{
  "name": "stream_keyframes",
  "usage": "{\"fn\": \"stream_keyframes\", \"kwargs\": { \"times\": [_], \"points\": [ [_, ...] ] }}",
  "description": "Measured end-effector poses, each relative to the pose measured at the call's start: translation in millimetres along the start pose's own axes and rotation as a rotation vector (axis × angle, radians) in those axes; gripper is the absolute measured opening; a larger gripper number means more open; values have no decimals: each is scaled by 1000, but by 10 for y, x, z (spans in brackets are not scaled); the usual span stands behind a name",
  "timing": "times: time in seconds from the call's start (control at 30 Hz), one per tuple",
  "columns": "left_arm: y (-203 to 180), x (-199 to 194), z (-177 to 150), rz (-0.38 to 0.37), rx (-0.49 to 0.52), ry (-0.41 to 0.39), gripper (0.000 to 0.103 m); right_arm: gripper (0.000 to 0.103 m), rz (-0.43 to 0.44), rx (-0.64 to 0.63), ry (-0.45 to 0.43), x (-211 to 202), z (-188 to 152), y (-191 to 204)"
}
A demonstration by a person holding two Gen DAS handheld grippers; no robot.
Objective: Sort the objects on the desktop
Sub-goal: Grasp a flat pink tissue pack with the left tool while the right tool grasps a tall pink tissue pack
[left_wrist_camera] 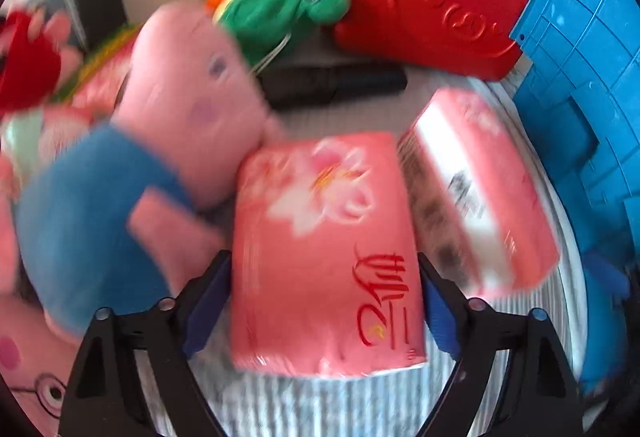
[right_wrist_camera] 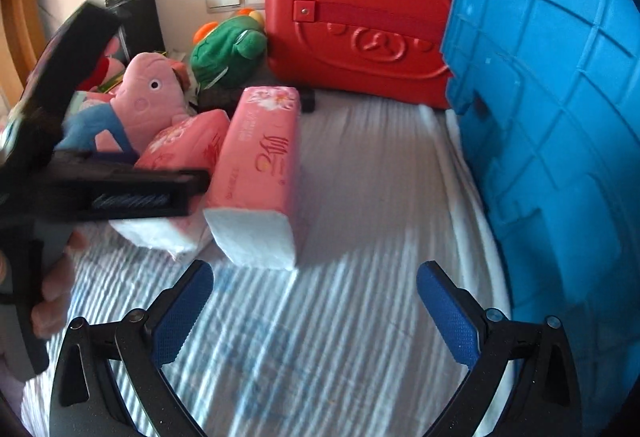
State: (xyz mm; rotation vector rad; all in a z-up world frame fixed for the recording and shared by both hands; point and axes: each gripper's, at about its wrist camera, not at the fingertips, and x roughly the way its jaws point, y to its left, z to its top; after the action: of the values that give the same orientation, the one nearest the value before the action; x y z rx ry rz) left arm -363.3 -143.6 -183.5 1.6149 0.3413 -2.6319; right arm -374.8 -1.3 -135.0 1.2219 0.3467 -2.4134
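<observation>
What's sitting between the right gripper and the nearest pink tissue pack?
Nothing: only bare striped cloth separates the right gripper from the tissue pack, in the right wrist view.

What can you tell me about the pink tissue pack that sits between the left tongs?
The pink tissue pack is a soft plastic-wrapped block printed with white-pink flowers and red script; white tissue shows at its near end. It lies on the striped cloth, tilted, between the blue pads of the left tongs, which stand wide beside it. A second pack flanks it on one side, the pink plush pig on the other.
</observation>
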Motion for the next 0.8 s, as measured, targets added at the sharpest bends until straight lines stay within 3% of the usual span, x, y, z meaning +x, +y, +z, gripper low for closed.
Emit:
{"fn": "stream_keyframes", "kwargs": {
  "times": [0.23, 0.43, 0.6, 0.7, 0.73, 0.8],
  "points": [
    [91, -106, -262, 78, 119, -21, 86, 103, 79, 31, -5, 118, 140, 140],
    [121, 92, -149, 49, 70, 47, 87, 96, 81, 41, 15, 285, 262, 198],
    [140, 71, -151, 41, 50, 32, 84, 91, 76, 35, 28, 375, 286, 195],
    [136, -8, -202, 61, 47, 17, 81, 75, 78, 27, 39, 439, 293, 202],
    [142, -34, -222, 65, 43, 16, 80, 53, 80, 24, 45, 458, 295, 211],
    [155, -123, -290, 68, 35, 12, 80, 50, 79, 27, 47, 453, 287, 216]
  ]
}}
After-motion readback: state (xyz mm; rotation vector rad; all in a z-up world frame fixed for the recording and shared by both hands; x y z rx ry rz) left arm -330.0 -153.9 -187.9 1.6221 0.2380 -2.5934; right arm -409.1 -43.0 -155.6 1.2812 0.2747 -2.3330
